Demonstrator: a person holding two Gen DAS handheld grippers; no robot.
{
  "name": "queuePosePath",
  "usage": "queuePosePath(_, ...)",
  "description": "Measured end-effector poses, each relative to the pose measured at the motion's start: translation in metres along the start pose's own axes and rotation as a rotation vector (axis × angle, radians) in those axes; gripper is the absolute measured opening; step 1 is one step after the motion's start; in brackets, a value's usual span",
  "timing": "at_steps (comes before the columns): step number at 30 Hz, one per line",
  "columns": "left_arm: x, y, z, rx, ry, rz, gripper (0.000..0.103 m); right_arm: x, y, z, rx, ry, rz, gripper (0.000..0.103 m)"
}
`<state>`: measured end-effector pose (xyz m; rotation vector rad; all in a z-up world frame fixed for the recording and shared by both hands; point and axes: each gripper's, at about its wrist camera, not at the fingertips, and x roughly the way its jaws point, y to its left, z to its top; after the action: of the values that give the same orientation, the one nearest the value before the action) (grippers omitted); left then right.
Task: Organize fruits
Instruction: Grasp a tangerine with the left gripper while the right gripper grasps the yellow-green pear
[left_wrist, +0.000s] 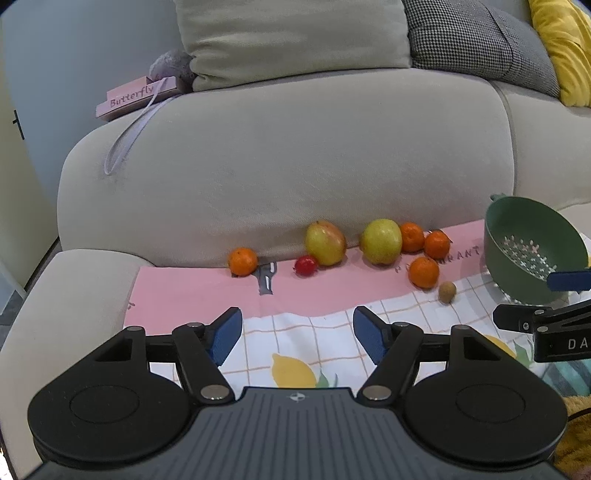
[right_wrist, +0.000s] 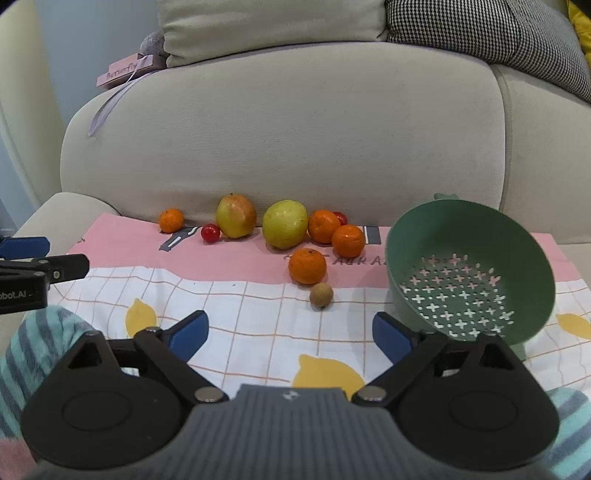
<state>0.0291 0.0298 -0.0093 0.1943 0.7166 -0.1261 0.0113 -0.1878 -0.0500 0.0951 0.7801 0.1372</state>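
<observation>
Over the sofa's cloth (right_wrist: 258, 332), left gripper (left_wrist: 297, 334) and right gripper (right_wrist: 290, 338) tilt downward, both spread wide, empty.

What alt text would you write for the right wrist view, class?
The open right gripper hovers over a lemon-print cloth, with an empty green colander at right. Oranges, two apples and small fruits line the sofa behind.

Green colander (right_wrist: 476, 236), orange tangerines (right_wrist: 307, 266), pink-and-checked lemon-print cloth (right_wrist: 258, 317).

- Apples (right_wrist: 236, 216) (right_wrist: 285, 224), oranges (right_wrist: 307, 266), and cherry tomatoes (right_wrist: 210, 233) are lying along the sofa back.
- A green colander (right_wrist: 517, 236) is sitting tilted, empty, right of them.
</observation>
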Motion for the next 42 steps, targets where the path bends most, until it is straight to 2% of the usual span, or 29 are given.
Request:
queuePosePath(3,0.004,0.007,0.003,0.001,-0.017,-0.005,0.081,0.010,0.003,0.006,-0.007,0.014,0.006,0.081)
queuePosePath(7,0.014,0.015,0.008,0.022,-0.044,0.006,0.080,0.021,0.011,0.015,-0.058,-0.007,0.017,0.081)
queuePosePath(10,0.022,0.024,0.011,0.022,-0.066,0.010,0.080,0.030,0.016,0.023,-0.071,-0.054,0.037,0.082)
queuePosePath(12,0.028,0.030,0.015,0.010,-0.067,0.009,0.080,0.037,0.021,0.027,-0.132,-0.105,0.051,0.082)
queuePosePath(15,0.039,0.042,0.020,-0.027,-0.063,-0.004,0.081,0.050,0.038,0.033,-0.265,-0.154,0.024,0.086)
queuePosePath(21,0.068,0.057,0.028,-0.034,-0.049,-0.031,0.081,0.088,0.047,0.048,-0.275,-0.093,0.065,0.085)
queuePosePath(28,0.114,0.070,0.038,-0.055,0.032,-0.105,0.081,0.136,0.042,0.062,-0.258,-0.029,0.049,0.072)
queuePosePath(32,0.146,0.075,0.043,-0.059,0.072,-0.091,0.081,0.163,0.035,0.067,-0.256,0.000,0.005,0.070)
queuePosePath(35,0.169,0.079,0.045,-0.054,0.099,-0.079,0.075,0.182,0.030,0.069,-0.240,0.013,-0.013,0.070)
queuePosePath(42,0.219,0.085,0.047,-0.062,0.146,-0.052,0.074,0.211,0.037,0.069,-0.276,0.002,-0.048,0.071)
